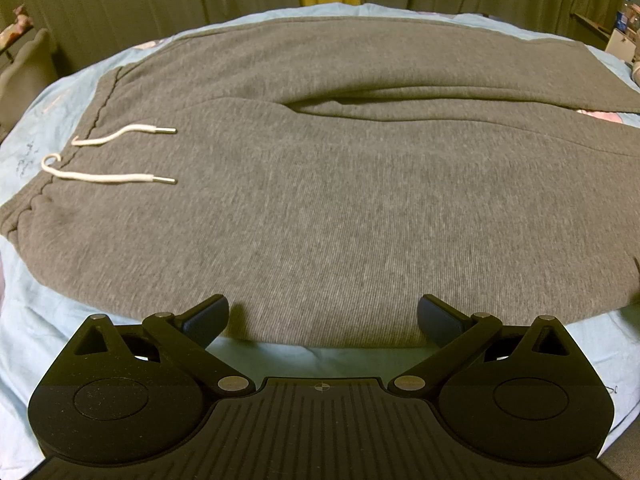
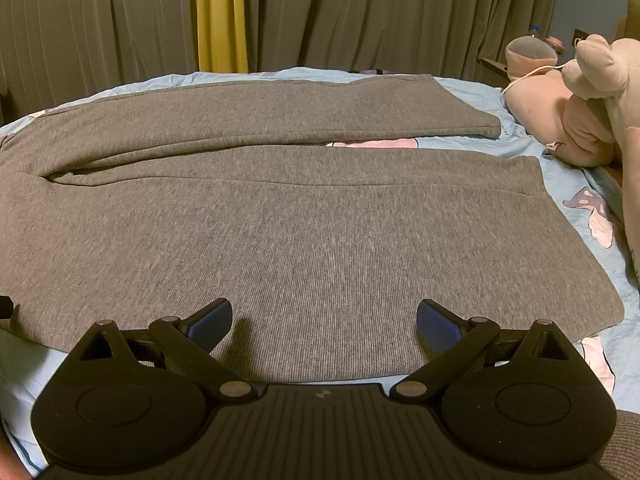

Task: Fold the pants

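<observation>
Hovering both my left gripper (image 1: 322, 314) and right gripper (image 2: 324, 320) spread wide at the frame's bottom, I line up to pinch the flat-spread pants' (image 1: 320, 200) near edge.

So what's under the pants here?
The pants lie flat on a light blue sheet, which shows around their edges and between the legs. A mushroom print shows near the hem. Whatever sits directly beneath the fabric is covered.

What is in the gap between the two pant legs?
In the right wrist view, only the blue bedsheet with a pink print shows between the far leg and the near leg; nothing else lies there.
</observation>
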A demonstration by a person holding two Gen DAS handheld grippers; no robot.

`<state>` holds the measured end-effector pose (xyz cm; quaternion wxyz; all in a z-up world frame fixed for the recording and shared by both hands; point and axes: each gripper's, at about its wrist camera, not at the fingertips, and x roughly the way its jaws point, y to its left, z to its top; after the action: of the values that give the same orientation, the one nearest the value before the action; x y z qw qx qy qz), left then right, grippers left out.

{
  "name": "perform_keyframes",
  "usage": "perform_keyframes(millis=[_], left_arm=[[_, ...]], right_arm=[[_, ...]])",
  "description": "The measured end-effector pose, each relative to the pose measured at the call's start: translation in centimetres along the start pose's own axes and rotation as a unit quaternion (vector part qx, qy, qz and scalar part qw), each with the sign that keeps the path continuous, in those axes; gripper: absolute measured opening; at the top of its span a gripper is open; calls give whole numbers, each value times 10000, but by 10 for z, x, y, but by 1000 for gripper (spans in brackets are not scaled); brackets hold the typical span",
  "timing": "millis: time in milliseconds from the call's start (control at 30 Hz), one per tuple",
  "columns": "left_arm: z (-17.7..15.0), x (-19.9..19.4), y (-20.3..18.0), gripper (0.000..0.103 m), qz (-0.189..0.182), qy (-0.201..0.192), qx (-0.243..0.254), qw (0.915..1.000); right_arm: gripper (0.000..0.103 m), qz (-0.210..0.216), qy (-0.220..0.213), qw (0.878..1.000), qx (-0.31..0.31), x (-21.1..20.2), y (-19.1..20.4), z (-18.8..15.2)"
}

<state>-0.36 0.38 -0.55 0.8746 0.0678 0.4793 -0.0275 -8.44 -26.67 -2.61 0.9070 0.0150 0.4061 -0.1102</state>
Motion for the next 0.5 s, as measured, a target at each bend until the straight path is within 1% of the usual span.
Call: perform_keyframes(millis=[500], left_arm=[[-2, 0, 1, 103, 10, 7, 21, 10000]], right_arm=[[99, 1, 0, 10000, 7, -1, 1, 0]])
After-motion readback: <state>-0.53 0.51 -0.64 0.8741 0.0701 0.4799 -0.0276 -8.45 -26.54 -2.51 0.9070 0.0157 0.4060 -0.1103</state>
